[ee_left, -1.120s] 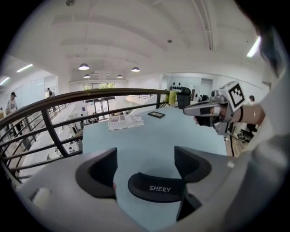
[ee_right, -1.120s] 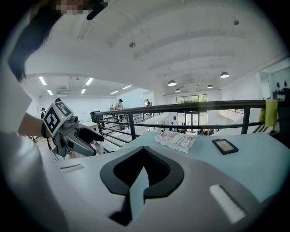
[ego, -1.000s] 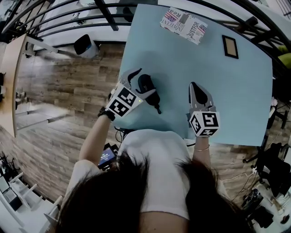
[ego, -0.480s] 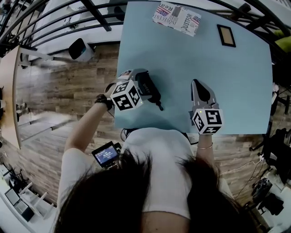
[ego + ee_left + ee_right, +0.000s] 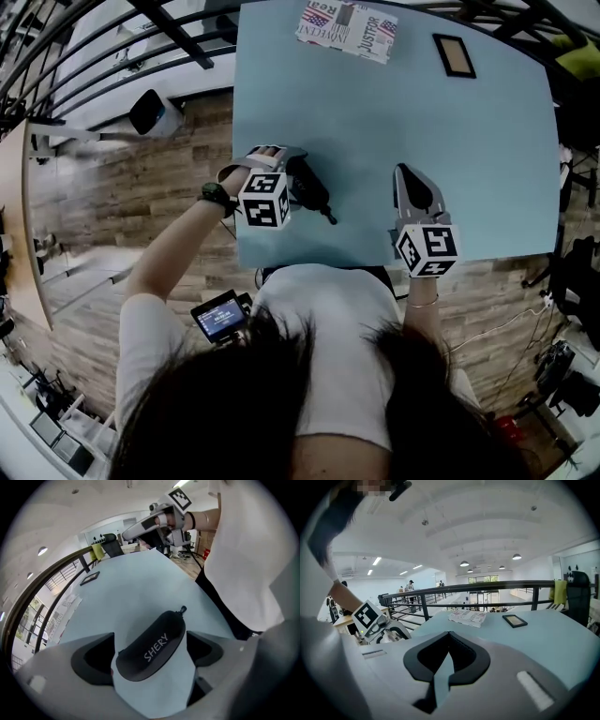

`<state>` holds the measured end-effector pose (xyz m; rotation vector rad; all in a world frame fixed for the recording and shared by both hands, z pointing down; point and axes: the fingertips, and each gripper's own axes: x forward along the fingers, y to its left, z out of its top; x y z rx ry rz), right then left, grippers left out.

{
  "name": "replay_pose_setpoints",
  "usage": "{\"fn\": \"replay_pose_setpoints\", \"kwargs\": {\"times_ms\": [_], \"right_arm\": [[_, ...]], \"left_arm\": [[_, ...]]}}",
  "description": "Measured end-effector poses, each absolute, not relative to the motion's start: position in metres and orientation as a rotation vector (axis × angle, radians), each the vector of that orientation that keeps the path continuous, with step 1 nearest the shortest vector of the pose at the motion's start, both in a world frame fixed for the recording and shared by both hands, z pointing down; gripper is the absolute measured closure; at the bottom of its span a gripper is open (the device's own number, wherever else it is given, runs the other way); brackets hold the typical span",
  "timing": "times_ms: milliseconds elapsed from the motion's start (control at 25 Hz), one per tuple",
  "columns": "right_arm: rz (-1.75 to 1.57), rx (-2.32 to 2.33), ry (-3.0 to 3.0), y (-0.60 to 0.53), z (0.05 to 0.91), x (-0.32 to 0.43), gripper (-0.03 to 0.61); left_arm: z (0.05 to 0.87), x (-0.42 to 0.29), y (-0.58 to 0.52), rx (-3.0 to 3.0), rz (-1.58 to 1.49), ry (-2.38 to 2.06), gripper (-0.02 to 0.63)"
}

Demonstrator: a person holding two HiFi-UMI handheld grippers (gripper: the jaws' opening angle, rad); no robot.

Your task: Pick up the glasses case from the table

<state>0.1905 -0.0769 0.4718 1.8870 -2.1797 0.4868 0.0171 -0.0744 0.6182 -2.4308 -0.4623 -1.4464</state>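
From the head view, the person is leaning over the pale blue table [image 5: 375,112] and bringing the left gripper [image 5: 296,176] steeply down onto the black glasses case [image 5: 309,190]. The case is lying near the table's front left edge, its small zip pull pointing toward the person's right. The right gripper [image 5: 402,172] is resting over the table's front edge, well apart from the case, seemingly just keeping out of the way. A folded newspaper [image 5: 347,21] and a small picture frame [image 5: 455,54] are sitting at the far end, clear of all this.

In the left gripper view, the jaws are spreading wide, and the case is lying between them, slanted across the gap with its lettered top facing up. Neither pad seems to be pressing on it yet. The wide opening looks meant to straddle the case's body before clamping, so I judge this the approach just ahead of the grasp.

In the right gripper view, the jaws are meeting at their tips with nothing between them. That gripper is pointing along the table toward the railing [image 5: 487,588].
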Motion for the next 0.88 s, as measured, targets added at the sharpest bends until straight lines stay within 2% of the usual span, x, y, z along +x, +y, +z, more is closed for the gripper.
{"fn": "replay_pose_setpoints", "kwargs": {"times_ms": [880], "right_arm": [[0.574,1.998,-2.052,-0.051,0.489,0.204,0.577]], "left_arm": [[0.672,0.02,-0.062,-2.069,-1.459,-0.949,0.101]]}}
